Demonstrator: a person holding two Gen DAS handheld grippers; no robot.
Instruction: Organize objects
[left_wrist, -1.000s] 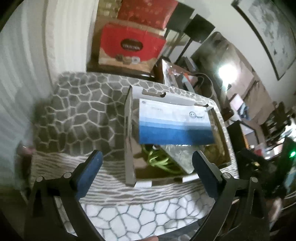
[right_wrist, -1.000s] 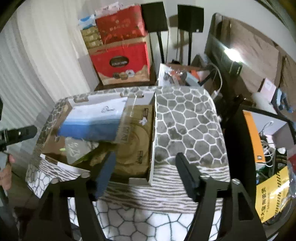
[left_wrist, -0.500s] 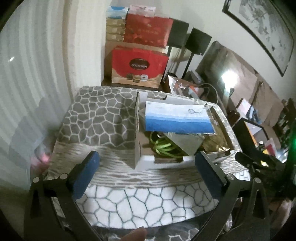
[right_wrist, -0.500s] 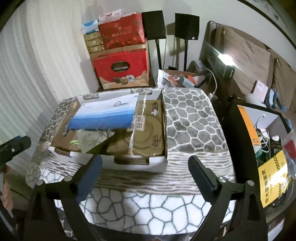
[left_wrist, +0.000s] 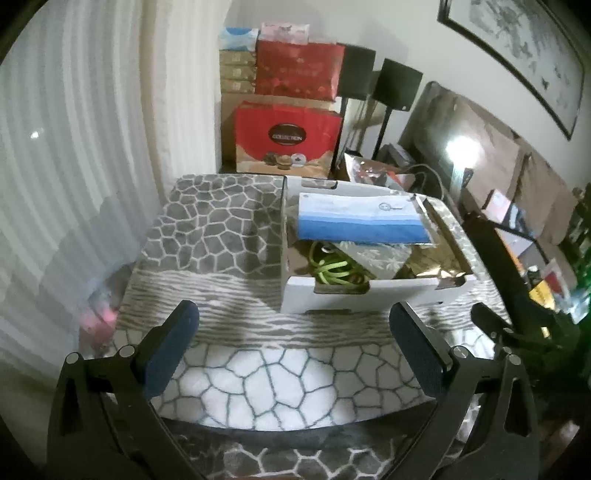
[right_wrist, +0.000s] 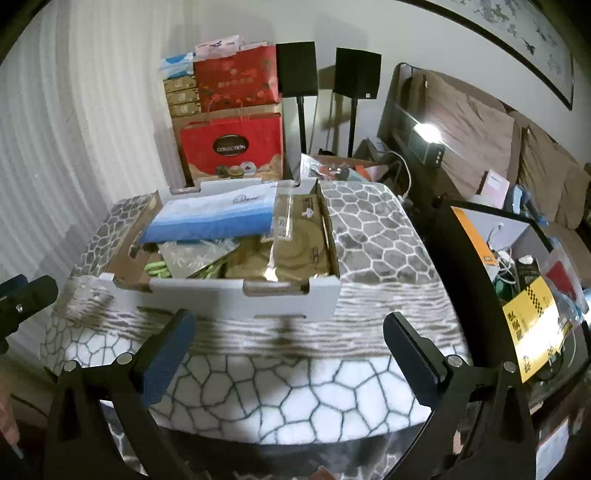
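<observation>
Now that both have drawn back empty, the left gripper (left_wrist: 293, 345) fingers wide and the right gripper (right_wrist: 288, 347) fingers still opening, the blue-and-white flat packet (right_wrist: 218, 218) rests in the white cardboard box (right_wrist: 207, 291) at twelve o'clock, suggesting placement done.

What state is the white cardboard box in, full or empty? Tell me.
Full. The white cardboard box holds a blue-and-white packet on top, brown packs and green cord beneath.

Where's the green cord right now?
In the left wrist view, the green cord lies coiled inside the white box, near its front wall, under the blue and white pack.
</observation>
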